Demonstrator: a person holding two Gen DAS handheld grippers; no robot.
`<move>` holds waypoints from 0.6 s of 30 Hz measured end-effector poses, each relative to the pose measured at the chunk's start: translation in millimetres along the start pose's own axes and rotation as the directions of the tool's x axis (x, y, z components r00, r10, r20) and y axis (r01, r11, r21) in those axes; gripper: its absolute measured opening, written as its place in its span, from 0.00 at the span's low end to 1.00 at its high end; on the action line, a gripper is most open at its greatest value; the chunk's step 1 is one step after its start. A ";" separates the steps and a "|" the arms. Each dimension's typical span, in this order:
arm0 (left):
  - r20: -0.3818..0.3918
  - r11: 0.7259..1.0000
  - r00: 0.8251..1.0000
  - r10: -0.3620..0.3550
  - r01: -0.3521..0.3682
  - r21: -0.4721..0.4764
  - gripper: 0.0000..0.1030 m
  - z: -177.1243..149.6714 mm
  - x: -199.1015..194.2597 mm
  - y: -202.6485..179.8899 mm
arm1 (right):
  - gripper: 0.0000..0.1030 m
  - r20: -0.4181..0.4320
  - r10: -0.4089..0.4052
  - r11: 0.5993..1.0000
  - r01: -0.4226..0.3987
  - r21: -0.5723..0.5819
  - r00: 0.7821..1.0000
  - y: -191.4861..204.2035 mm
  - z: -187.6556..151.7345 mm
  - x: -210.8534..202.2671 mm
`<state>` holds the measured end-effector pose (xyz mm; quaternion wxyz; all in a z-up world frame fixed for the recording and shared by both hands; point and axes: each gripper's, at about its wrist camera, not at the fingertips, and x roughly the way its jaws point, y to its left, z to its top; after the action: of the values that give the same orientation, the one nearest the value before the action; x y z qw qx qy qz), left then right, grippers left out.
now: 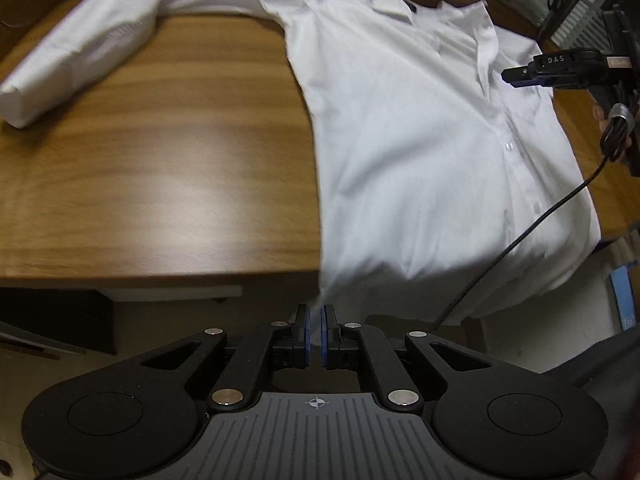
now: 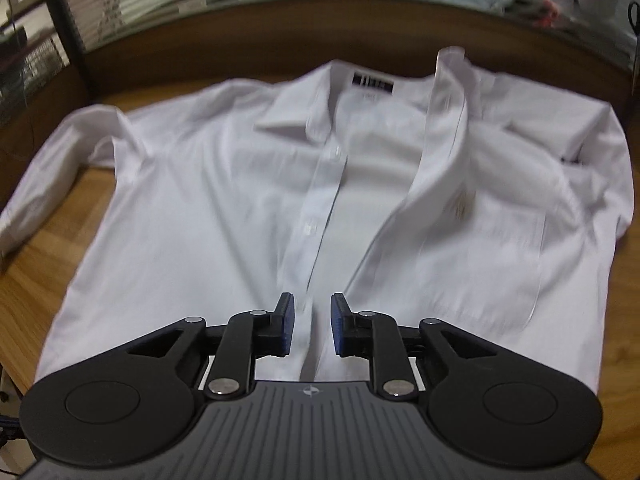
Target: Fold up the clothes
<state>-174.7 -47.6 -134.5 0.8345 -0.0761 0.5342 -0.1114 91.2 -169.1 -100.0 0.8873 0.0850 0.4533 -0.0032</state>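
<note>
In the left wrist view a long sleeve of the white shirt lies folded at the upper left of the frame, resting on the wooden bench. The shirt's body fills the middle and right, front up, with its collar at the upper centre and a row of small buttons down the right side. Its lower hem hangs over the bench's near edge at lower centre. There the left claw is pressed nearly together, and a thin bit of the white hem corner runs down between its blue pads, so it is pinching the shirt. At the far right edge the right claw shows from the side above the shirt, with a black cable trailing down across the fabric; from here I cannot tell how wide it stands. In the right wrist view the shirt lies spread across the bench, one sleeve at the left edge, the open placket running down the centre, the dark neck label at top centre and a chest pocket at the right. At lower centre the right claw is spread a little, its pads either side of the placket and clear of the cloth.
</note>
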 end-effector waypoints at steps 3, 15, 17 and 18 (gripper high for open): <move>0.051 0.999 0.998 0.032 -0.031 -0.017 0.17 17.3 -12.8 3.6 | 0.25 0.014 0.015 1.000 -0.015 0.013 1.000 -9.1 21.0 4.9; 0.158 0.996 0.984 0.077 -0.070 -0.049 0.45 162.6 11.2 39.6 | 0.42 -0.034 -0.002 1.000 0.001 -0.023 0.999 -12.6 105.9 64.4; 0.174 0.997 0.982 0.067 -0.062 -0.038 0.45 189.4 20.4 44.7 | 0.49 -0.037 -0.002 0.999 0.000 -0.041 0.999 -11.9 119.6 75.5; 0.182 0.998 0.981 0.064 -0.059 -0.033 0.48 201.9 25.8 48.1 | 0.50 -0.038 0.001 0.999 -0.003 -0.044 0.999 -12.2 126.5 82.0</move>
<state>24.2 -6.5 -84.6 0.8819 -0.0810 0.4591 -0.0705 240.1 -194.7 -95.1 0.8802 0.0657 0.4699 0.0094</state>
